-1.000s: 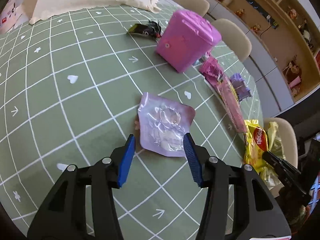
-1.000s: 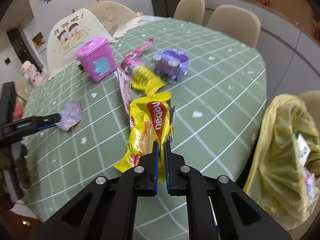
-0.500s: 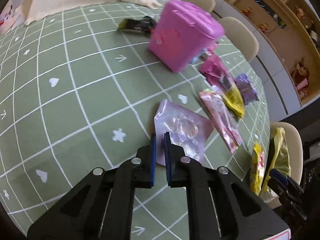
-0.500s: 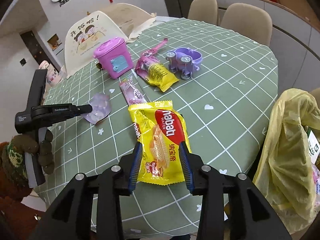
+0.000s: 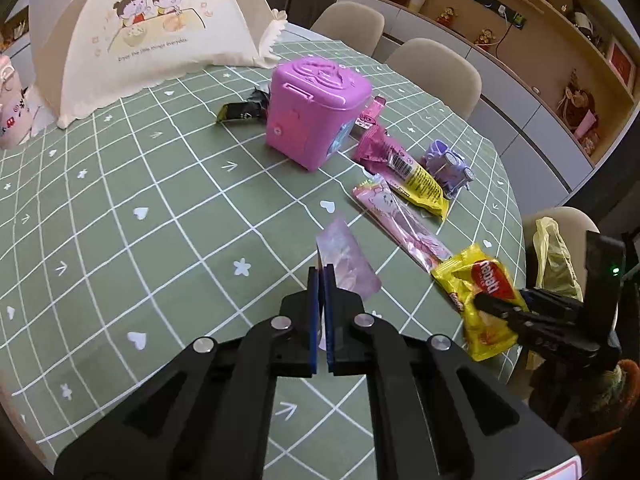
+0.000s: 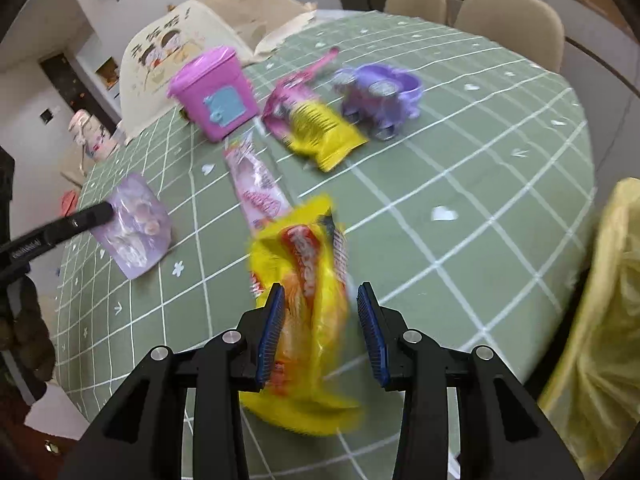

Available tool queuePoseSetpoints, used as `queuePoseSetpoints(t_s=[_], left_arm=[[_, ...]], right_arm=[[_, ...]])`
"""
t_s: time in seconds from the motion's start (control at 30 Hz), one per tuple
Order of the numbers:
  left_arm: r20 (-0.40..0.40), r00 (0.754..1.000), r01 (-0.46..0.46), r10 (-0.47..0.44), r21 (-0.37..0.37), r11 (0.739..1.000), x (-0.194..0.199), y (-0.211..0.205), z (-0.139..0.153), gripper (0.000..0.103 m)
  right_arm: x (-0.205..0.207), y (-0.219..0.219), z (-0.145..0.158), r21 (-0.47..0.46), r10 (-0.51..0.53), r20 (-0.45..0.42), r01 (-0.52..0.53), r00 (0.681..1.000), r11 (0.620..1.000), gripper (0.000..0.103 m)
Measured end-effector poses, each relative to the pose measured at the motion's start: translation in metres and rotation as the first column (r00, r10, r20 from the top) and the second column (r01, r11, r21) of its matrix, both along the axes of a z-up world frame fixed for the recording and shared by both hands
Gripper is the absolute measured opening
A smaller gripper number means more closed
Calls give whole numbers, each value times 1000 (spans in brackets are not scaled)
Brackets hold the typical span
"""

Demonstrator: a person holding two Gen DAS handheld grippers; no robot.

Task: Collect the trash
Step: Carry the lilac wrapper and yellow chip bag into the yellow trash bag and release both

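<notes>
Now the left tongs (image 5: 323, 280) stand pressed together, pinching a corner of the crinkled lilac plastic packet (image 5: 347, 259), which hangs tilted just above the green gridded counter (image 5: 160, 216); from the left wrist view, the blue pads hide the pinched edge itself. In the right wrist view the same packet (image 6: 134, 226) shows with a black finger across its upper corner. The right tongs (image 6: 321, 320) are spread, having just been opening, and the yellow crinkly wafer wrapper with a red label (image 6: 306, 300) lies between the pads at the counter's near edge; motion blur smears its print and makes it hard to tell whether either pad touches it. Its lower end overhangs the edge. Toward the middle of the counter lie a long pink sweet wrapper (image 6: 256, 186) and a pink-and-yellow snack bag (image 6: 316, 128), side by side, with a purple toy car (image 6: 380, 94) just beyond. A pink plastic toy bin with a lid (image 5: 314, 112) partly covers a black wrapper (image 5: 240, 111) behind it. A yellow plastic bag (image 6: 604, 320) is cut off at the frame's right border.
</notes>
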State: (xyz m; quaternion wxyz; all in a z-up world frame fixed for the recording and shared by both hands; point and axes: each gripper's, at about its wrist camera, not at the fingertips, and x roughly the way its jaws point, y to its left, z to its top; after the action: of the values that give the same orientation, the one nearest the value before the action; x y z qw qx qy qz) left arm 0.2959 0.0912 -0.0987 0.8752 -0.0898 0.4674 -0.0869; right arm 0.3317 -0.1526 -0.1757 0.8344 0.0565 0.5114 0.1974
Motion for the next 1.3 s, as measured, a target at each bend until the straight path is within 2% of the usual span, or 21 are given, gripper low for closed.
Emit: queuePoseSetpoints(t_s=[0.07, 0.17, 0.27, 0.33, 0.43, 0.47, 0.57, 0.6, 0.7, 0.83, 1.0, 1.13, 1.3], left_arm=[[1, 1000, -11, 11, 2, 1000, -4, 3, 2, 3], [1, 1000, -27, 27, -4, 1000, -10, 10, 2, 3], [-9, 999, -41, 41, -19, 999, -14, 19, -1, 3], [-20, 999, -51, 50, -35, 998, -16, 24, -5, 3], [-34, 998, -60, 58, -54, 997, -18, 29, -11, 3], [-39, 997, -62, 59, -61, 996, -18, 30, -13, 3], [-47, 997, -65, 62, -76, 995, -18, 31, -14, 3], [-43, 997, -63, 60, -77, 995, -18, 30, -13, 3], [-24, 999, -43, 41, -76, 996, -17, 25, -6, 3], [15, 1000, -10, 11, -68, 998, -12, 15, 10, 3], [86, 996, 37, -31, -70, 997, -1, -2, 43, 2], [167, 981, 112, -99, -76, 991, 10, -30, 78, 2], [224, 954, 226, -201, -90, 970, 22, -78, 104, 2]], right_arm=[[0, 9, 0, 2, 24, 15, -24, 1000, 1000, 46], [5, 18, -1, -5, 47, 20, -47, 999, 999, 50], [8, 21, -2, 19, 55, 3, -55, 998, 998, 62], [8, 23, -2, 7, 51, -8, -50, 999, 999, 64], [10, 33, 0, -50, 101, -19, -102, 995, 994, 65], [11, 33, 1, -52, 101, -23, -103, 995, 993, 64], [12, 27, 4, -78, 55, -7, -56, 998, 995, 39], [11, 24, 8, -77, 48, 6, -48, 999, 996, 34], [5, 21, 26, -87, 50, 60, -45, 997, 995, 30], [0, 10, 55, -58, 22, 121, -16, 992, 998, 29], [-7, -9, 92, -35, -25, 200, 33, 979, 999, 29], [-14, -36, 118, -28, -91, 261, 102, 961, 994, 29], [-35, -83, 135, -45, -183, 316, 207, 931, 977, 29]])
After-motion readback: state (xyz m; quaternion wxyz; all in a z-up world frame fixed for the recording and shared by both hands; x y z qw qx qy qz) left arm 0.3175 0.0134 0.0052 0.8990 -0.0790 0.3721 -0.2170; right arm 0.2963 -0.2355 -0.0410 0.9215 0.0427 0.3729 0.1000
